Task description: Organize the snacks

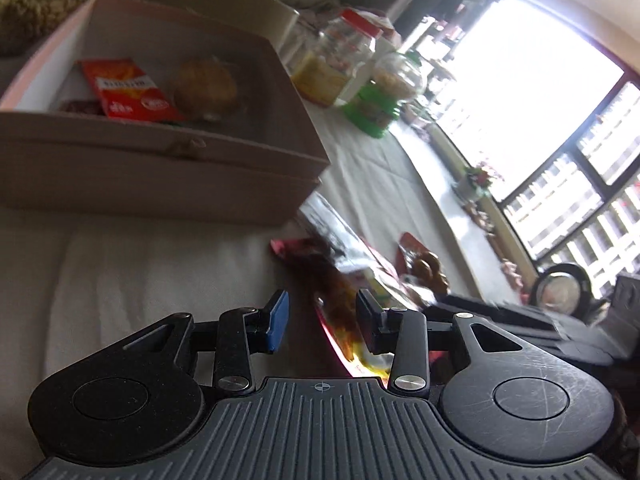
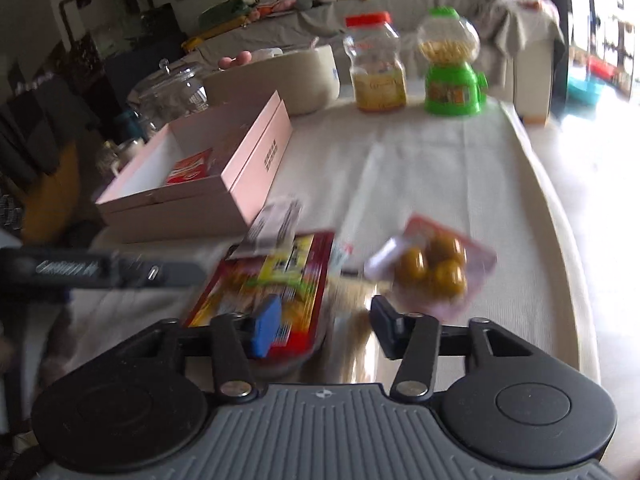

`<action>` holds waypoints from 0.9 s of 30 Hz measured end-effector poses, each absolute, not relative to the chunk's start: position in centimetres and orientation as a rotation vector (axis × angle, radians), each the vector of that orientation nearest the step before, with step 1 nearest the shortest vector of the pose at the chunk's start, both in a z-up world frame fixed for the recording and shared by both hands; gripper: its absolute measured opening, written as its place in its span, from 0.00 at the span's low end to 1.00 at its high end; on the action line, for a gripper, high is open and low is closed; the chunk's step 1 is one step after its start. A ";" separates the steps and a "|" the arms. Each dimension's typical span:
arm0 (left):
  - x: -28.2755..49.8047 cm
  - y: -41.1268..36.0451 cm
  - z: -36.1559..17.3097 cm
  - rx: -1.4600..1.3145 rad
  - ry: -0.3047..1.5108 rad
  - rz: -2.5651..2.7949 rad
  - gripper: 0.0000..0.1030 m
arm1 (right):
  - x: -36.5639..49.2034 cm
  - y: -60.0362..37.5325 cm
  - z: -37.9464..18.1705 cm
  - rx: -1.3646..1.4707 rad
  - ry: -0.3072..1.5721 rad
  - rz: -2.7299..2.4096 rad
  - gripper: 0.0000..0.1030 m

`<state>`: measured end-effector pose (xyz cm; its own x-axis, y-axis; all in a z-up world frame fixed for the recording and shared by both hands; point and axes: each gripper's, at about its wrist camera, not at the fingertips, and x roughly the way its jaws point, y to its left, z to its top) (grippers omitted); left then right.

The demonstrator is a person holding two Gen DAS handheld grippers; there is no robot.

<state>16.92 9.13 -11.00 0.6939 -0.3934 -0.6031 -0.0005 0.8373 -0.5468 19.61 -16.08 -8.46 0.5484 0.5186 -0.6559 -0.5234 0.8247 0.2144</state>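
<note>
A pink open box [image 1: 168, 176] sits on the white cloth and holds a red-orange packet [image 1: 128, 90] and a round wrapped bun [image 1: 206, 88]; it also shows in the right wrist view [image 2: 256, 160]. My left gripper [image 1: 322, 322] is open, low over a pile of snack packets [image 1: 344, 276]. My right gripper [image 2: 324, 326] is open above a red and yellow snack packet [image 2: 276, 280]. A clear pack of round brown snacks [image 2: 436, 266] lies just right of it. The left gripper's black body [image 2: 100, 268] reaches in from the left.
A red-lidded jar [image 2: 376, 68] and a green candy dispenser [image 2: 452, 64] stand at the table's far side, with a beige bowl [image 2: 296, 76] and a glass lidded jar [image 2: 172, 88] behind the box. The table edge [image 2: 568, 240] curves at right.
</note>
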 end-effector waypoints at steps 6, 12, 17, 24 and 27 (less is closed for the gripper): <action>18.0 9.1 -12.3 -0.623 0.765 -0.282 0.42 | 18.8 -14.2 -8.1 -0.066 0.773 0.676 0.42; 17.5 10.1 -11.8 -0.705 0.724 -0.366 0.41 | 17.3 -11.4 -8.5 -0.079 0.824 0.804 0.36; 15.7 10.9 -10.4 -0.624 0.696 -0.339 0.40 | 16.3 -8.6 -8.5 -0.074 0.843 0.904 0.36; 12.9 12.2 -9.4 -0.615 0.696 -0.339 0.19 | 14.6 -7.1 -8.5 -0.084 0.850 0.997 0.36; 12.6 11.4 -8.9 -0.509 0.700 -0.257 0.18 | 14.1 -8.6 -7.8 -0.108 0.808 0.961 0.36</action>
<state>12.55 11.39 -8.88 0.7400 -0.3901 -0.5479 0.0574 0.8483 -0.5265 14.05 -8.57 -7.79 0.3111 0.6877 -0.6559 -0.7642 0.5913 0.2576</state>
